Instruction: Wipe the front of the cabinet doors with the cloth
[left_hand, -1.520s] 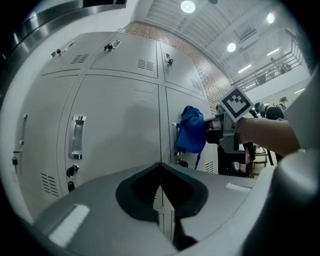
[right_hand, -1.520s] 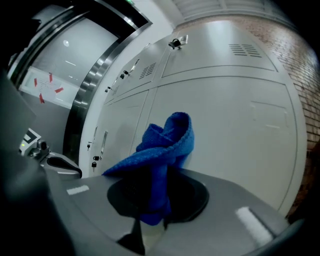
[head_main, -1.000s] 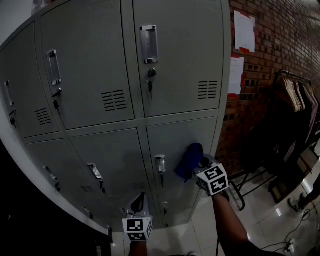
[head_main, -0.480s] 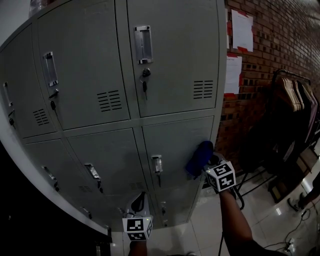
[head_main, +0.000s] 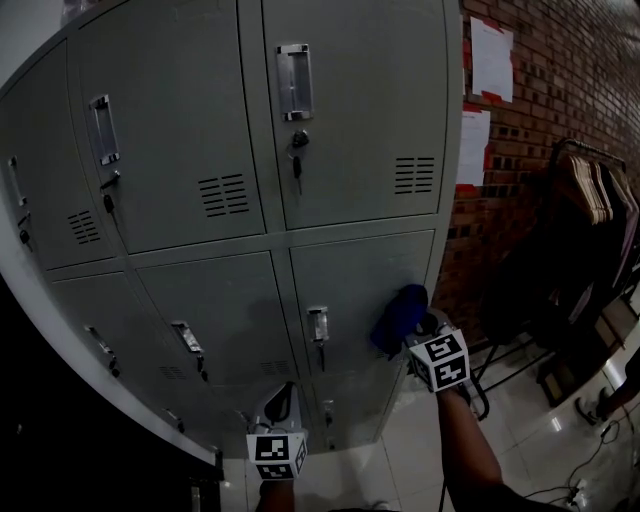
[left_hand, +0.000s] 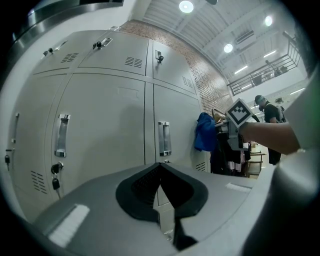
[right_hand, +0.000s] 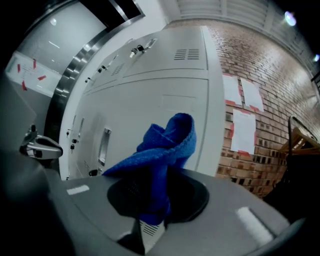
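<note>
My right gripper (head_main: 414, 337) is down low by the right edge of the grey cabinet (head_main: 200, 100). Its two jaws are squeezed tight on the blue cloth (head_main: 398, 314). In the right gripper view the cloth goes down between the jaws and is pinched there, and the rest of it puffs up above them in a soft folded lump. From the head view, the lump sits on the front of the door (head_main: 360, 280) in the second row from the top, the one next to the cabinet's right edge. It looks like the cloth is touching that door, close to its lower right corner. The door's silver handle (head_main: 318, 325) is off to the left of the cloth, and they are apart. My arm (head_main: 468, 445) comes up from the bottom of the head view to this gripper. My left gripper (head_main: 278, 408) is lower still, near the bottom edge of the cabinet and more toward the middle. In the left gripper view its jaws are closed together with nothing between them. It just points at the doors and I cannot see it touching any of them. It is well apart from the cloth. Above, the top right door has a big handle (head_main: 293, 80) with a key (head_main: 297, 165) hanging under it. Past the cabinet's right edge there is a brick wall (head_main: 565, 120) with white papers (head_main: 491, 62) on it, and a rack of clothes (head_main: 590, 195) stands near that wall.
</note>
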